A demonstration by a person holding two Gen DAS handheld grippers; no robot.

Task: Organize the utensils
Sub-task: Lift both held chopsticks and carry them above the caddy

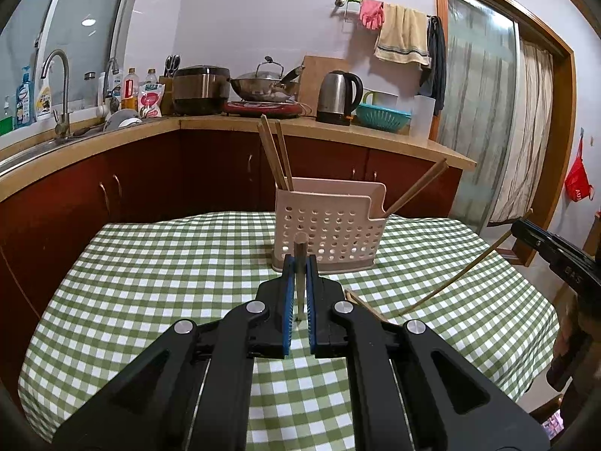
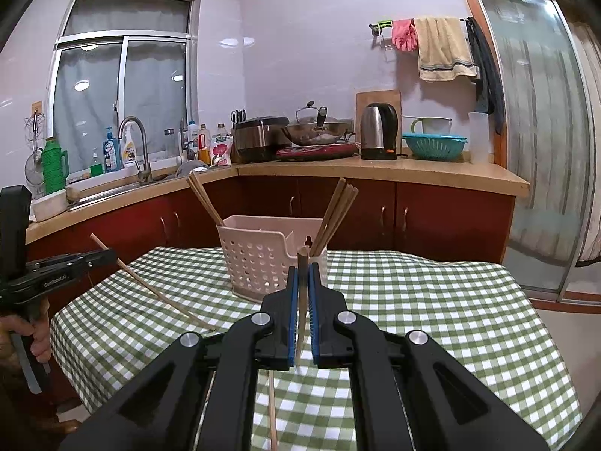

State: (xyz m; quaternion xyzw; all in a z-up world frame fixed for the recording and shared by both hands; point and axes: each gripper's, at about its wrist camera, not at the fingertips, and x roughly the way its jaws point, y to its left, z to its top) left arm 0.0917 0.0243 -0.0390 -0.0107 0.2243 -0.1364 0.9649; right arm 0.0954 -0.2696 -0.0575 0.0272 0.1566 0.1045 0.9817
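a table (image 1: 157, 263) covered in green checked cloth is seen, with a perforated utensil holder (image 1: 326, 233) standing near its far edge. two chopsticks (image 1: 276, 158) are stood in the holder's left compartment, and others (image 1: 417, 188) are leaned out of its right one. the left gripper (image 1: 300, 263) is closed narrowly on a single chopstick (image 1: 300, 278), lifted over the table's middle. the right gripper (image 2: 303, 274) is likewise clamped on another chopstick (image 2: 302, 300), short of the holder.
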